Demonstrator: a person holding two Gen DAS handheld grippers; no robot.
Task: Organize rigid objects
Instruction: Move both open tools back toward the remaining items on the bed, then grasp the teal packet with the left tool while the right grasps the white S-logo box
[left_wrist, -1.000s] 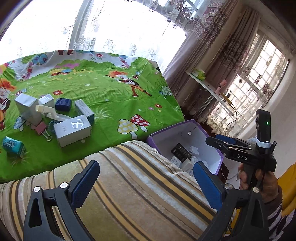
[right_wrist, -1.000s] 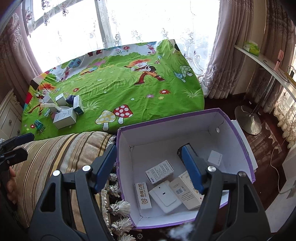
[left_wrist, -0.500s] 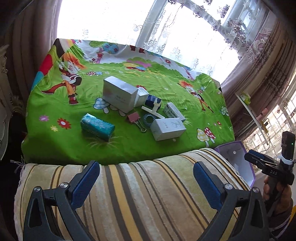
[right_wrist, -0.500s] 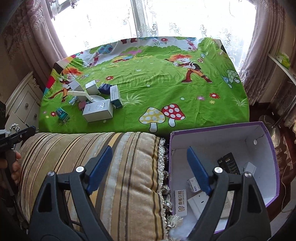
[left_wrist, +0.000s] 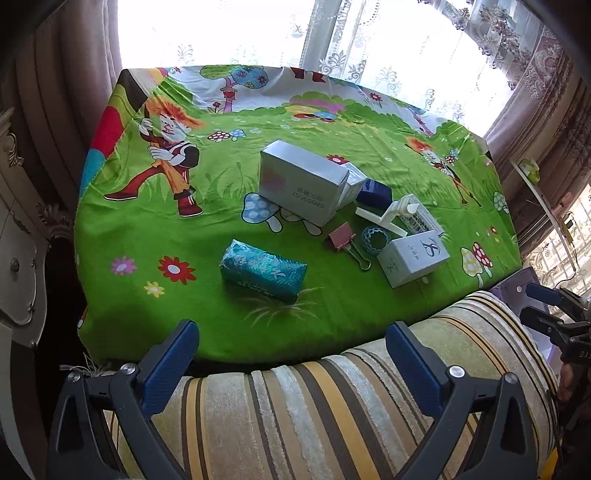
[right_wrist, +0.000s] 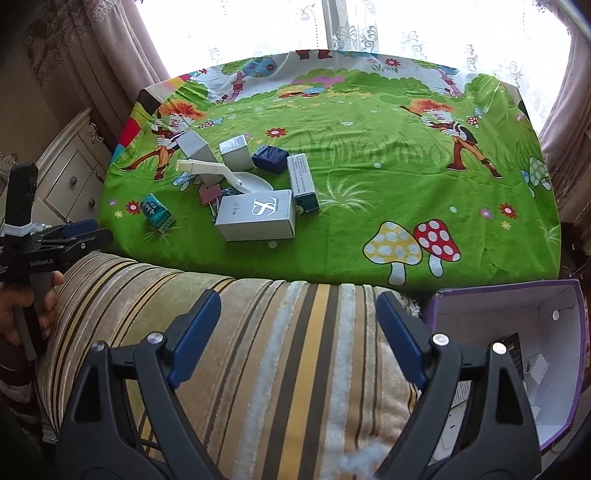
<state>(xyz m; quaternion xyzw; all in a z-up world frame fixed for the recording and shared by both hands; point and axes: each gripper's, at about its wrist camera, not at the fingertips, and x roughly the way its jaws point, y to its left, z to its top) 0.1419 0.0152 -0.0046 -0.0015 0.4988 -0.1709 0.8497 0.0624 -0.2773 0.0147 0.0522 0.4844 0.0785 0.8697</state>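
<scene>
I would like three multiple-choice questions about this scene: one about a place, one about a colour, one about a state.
1. Where does the teal packet lie?
A. inside the purple box
B. alone on the green cloth, apart from the pile
C. on the striped cushion

2. What colour is the binder clip?
A. pink
B. yellow
C. black

3. What is between the right gripper fingers?
A. a white box
B. the binder clip
C. nothing

Answers:
1 B: green cloth shows all around it.
2 A: its body is pink, beside the blue ring.
3 C: the jaws are opening over the striped cushion and hold nothing.
</scene>
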